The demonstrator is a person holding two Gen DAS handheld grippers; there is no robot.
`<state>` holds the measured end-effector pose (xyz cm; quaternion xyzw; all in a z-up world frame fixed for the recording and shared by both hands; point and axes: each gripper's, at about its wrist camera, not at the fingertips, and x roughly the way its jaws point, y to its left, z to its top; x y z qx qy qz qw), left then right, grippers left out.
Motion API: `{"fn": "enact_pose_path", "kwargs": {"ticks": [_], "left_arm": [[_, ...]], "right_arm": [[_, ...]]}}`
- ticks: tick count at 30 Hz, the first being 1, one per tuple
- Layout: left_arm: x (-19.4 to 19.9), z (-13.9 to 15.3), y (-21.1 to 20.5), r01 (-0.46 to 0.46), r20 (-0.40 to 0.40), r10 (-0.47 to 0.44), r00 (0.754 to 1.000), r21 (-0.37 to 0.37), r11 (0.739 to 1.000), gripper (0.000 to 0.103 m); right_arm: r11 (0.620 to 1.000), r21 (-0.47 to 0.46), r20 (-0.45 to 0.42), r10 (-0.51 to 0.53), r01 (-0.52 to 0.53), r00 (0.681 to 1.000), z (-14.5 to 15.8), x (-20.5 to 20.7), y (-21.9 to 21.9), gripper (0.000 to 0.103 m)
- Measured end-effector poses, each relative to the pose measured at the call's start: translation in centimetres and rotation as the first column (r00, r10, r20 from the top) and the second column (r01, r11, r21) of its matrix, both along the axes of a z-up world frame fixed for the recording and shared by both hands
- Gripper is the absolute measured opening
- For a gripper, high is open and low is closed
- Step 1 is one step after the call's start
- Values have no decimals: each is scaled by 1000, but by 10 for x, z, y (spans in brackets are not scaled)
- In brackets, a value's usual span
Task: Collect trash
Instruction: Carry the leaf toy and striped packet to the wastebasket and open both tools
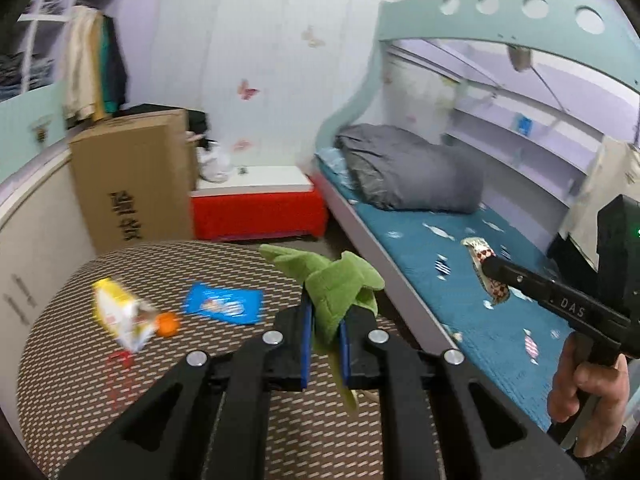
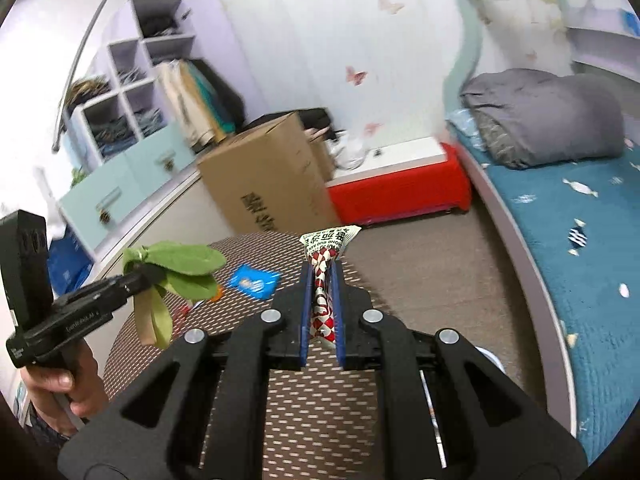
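Observation:
My left gripper (image 1: 326, 312) is shut on a green cloth bag (image 1: 336, 288) and holds it above the round woven table (image 1: 80, 380). It also shows in the right wrist view (image 2: 132, 278), with the bag (image 2: 180, 268) hanging from it. My right gripper (image 2: 323, 280) is shut on a red-and-white checked wrapper (image 2: 322, 268), lifted above the table edge; it shows in the left wrist view (image 1: 490, 266) over the bed, wrapper (image 1: 486, 268) in its tips. On the table lie a blue packet (image 1: 222, 304), a yellow-white carton (image 1: 120, 316) and an orange ball (image 1: 168, 324).
A brown cardboard box (image 1: 132, 176) stands behind the table, beside a red bench (image 1: 256, 212). A bed with a blue sheet (image 1: 460, 280) and grey duvet (image 1: 408, 168) runs along the right. Pale cabinets (image 2: 120, 184) and shelves line the left wall.

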<state>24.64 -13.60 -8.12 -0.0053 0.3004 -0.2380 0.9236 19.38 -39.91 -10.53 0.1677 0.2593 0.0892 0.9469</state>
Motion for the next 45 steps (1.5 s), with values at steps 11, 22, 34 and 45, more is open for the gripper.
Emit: {"fn": "enact_pose_path", "kwargs": {"ticks": [11, 22, 34, 45], "left_arm": [[36, -42, -128, 192, -143, -186, 972, 33, 981, 10], [74, -126, -240, 324, -300, -253, 920, 216, 921, 11], [120, -191, -300, 449, -501, -230, 834, 376, 810, 45], [122, -181, -277, 321, -431, -136, 892, 392, 862, 93]], "right_arm": [[982, 65, -104, -172, 180, 980, -51, 4, -95, 10], [953, 146, -297, -215, 266, 930, -144, 35, -148, 10], [922, 216, -444, -200, 321, 873, -223, 71, -169, 12], [867, 274, -525, -228, 417, 820, -266, 56, -183, 97]]}}
